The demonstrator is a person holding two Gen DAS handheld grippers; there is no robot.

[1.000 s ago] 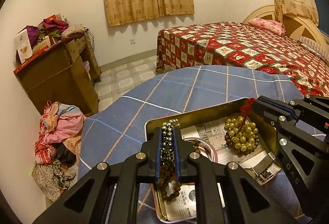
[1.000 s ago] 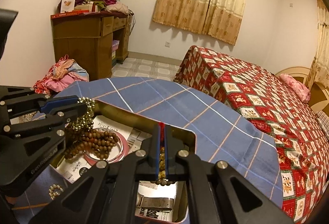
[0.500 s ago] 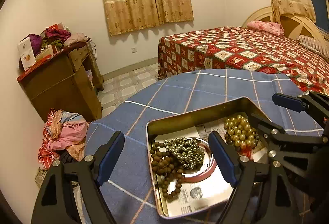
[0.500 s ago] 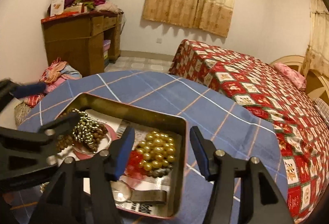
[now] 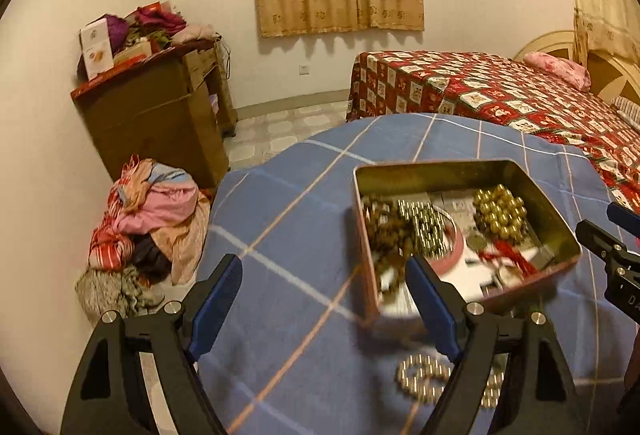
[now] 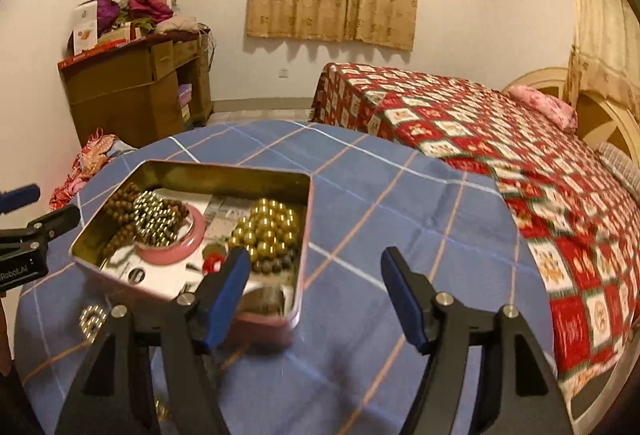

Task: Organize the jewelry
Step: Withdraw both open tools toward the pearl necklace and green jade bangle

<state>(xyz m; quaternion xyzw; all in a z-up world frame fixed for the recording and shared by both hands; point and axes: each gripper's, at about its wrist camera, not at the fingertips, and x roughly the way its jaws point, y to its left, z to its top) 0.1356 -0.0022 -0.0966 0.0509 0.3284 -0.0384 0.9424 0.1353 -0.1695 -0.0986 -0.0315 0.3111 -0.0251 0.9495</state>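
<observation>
A metal tin sits on the blue checked table. In it lie a brown wooden bead string, a silver bead chain on a pink ring, and gold beads with a red tassel. Another silver bead chain lies on the cloth in front of the tin. My left gripper is open and empty, left of the tin. My right gripper is open and empty, over the tin's near right corner.
The round table carries a blue checked cloth. A bed with a red patterned cover stands behind on the right. A wooden cabinet and a pile of clothes stand on the left by the wall.
Both grippers opened and let their beads drop into the tin, then pulled back and up. The left one shifted left of the tin, the right one shifted right.
</observation>
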